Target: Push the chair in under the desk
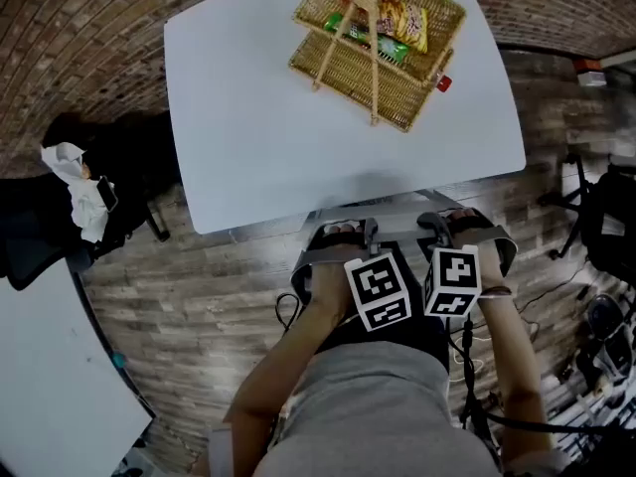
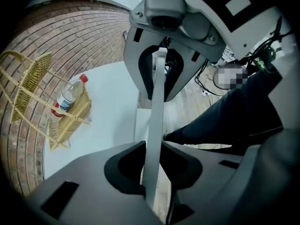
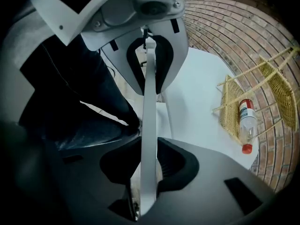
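Note:
The chair shows as a thin grey backrest edge right at the near edge of the white desk. Its seat is hidden beneath the desk and my hands. My left gripper is shut on the backrest's left part. My right gripper is shut on its right part. In the left gripper view the grey backrest edge runs upright between the pads of the left gripper. The right gripper view shows the same backrest edge clamped in the right gripper. Both grippers point down.
A wicker basket with snack packs and a bottle stands at the desk's far side. A black office chair draped with white cloth is at the left, another white table at the bottom left. A black chair base and cables are at the right.

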`<state>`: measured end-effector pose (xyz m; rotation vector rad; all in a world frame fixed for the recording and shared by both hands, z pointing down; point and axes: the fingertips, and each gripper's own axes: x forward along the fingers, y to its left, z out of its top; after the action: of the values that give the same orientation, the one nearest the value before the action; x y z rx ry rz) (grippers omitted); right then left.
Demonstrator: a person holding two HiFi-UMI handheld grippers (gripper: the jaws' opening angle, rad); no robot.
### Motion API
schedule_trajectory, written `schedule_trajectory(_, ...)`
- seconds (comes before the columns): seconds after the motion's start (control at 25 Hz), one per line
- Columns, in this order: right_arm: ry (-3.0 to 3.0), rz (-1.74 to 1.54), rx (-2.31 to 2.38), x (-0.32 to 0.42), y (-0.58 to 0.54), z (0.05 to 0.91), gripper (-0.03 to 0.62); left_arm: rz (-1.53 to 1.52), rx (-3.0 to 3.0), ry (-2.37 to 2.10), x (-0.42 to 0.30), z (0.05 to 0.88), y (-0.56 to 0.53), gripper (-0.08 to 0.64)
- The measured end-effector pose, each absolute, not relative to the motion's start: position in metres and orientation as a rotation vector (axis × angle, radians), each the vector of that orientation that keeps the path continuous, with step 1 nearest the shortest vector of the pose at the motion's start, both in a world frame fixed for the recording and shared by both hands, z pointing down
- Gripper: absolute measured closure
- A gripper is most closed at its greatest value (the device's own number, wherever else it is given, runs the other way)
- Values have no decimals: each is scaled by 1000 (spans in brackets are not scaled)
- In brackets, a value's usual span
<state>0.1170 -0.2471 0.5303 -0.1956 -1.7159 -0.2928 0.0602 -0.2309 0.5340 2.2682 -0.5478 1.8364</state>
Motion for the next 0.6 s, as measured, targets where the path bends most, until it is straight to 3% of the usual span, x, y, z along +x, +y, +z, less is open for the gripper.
schedule_trajectory(0.6, -1715, -391, -351, 143, -291, 530, 492, 1815, 2151, -688, 88, 533, -270, 465)
